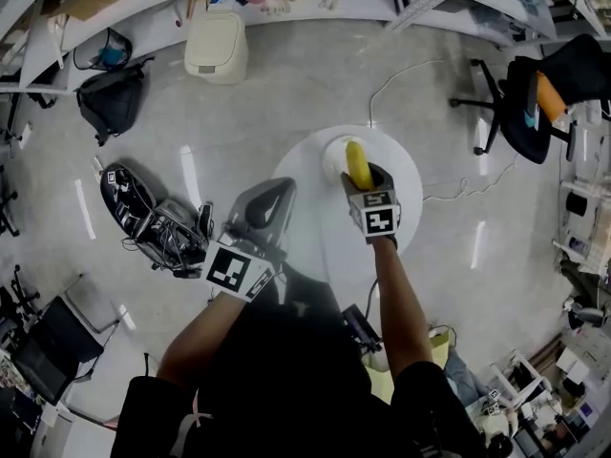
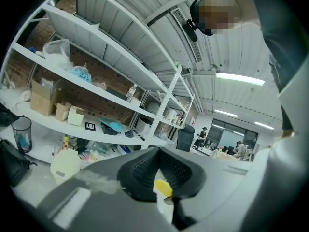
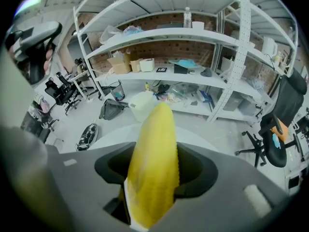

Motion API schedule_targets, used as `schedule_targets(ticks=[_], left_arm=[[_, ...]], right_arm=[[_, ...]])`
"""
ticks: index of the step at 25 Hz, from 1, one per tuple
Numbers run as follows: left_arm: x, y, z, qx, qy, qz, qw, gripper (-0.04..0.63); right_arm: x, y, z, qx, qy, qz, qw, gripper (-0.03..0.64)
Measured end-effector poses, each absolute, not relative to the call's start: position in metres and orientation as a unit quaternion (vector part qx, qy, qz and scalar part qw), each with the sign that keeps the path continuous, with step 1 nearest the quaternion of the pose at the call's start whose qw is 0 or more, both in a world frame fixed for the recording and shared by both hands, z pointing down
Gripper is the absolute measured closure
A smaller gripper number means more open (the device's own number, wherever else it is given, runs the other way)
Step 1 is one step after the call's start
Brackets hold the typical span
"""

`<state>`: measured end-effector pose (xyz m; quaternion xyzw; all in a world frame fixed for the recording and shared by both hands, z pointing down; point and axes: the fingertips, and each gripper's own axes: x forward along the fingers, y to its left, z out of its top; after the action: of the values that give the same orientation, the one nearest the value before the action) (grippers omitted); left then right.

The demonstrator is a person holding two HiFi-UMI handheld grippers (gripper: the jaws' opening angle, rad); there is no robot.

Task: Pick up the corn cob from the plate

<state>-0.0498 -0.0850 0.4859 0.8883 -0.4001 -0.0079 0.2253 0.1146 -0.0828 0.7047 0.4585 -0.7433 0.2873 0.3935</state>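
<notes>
The corn cob (image 1: 357, 163) lies between the jaws of the right hand-held gripper (image 1: 368, 176), over the plate (image 1: 330, 157) on the round bench (image 1: 305, 175); the left hand-held gripper (image 1: 273, 202) is over the bench's left edge; beyond it on the floor stands a bin (image 1: 216, 46), a bag (image 1: 113, 101) to the left of the bin, a chair (image 1: 535, 103) far right.

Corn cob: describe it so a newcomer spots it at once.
Find the round white table at mid-floor in the head view. Over its white plate, the right claw grips the corn cob. It is the only bright yellow, tapered thing there.
</notes>
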Motion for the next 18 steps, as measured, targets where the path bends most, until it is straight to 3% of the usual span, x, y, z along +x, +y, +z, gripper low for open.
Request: schedule_targets(ticks=[18], left_arm=[[-0.027, -0.063, 0.434, 0.909, -0.374, -0.028, 0.184, 0.594]], right_arm=[[0.115, -0.069, 0.631, 0.507, -0.750, 0.256, 0.340, 0.356]])
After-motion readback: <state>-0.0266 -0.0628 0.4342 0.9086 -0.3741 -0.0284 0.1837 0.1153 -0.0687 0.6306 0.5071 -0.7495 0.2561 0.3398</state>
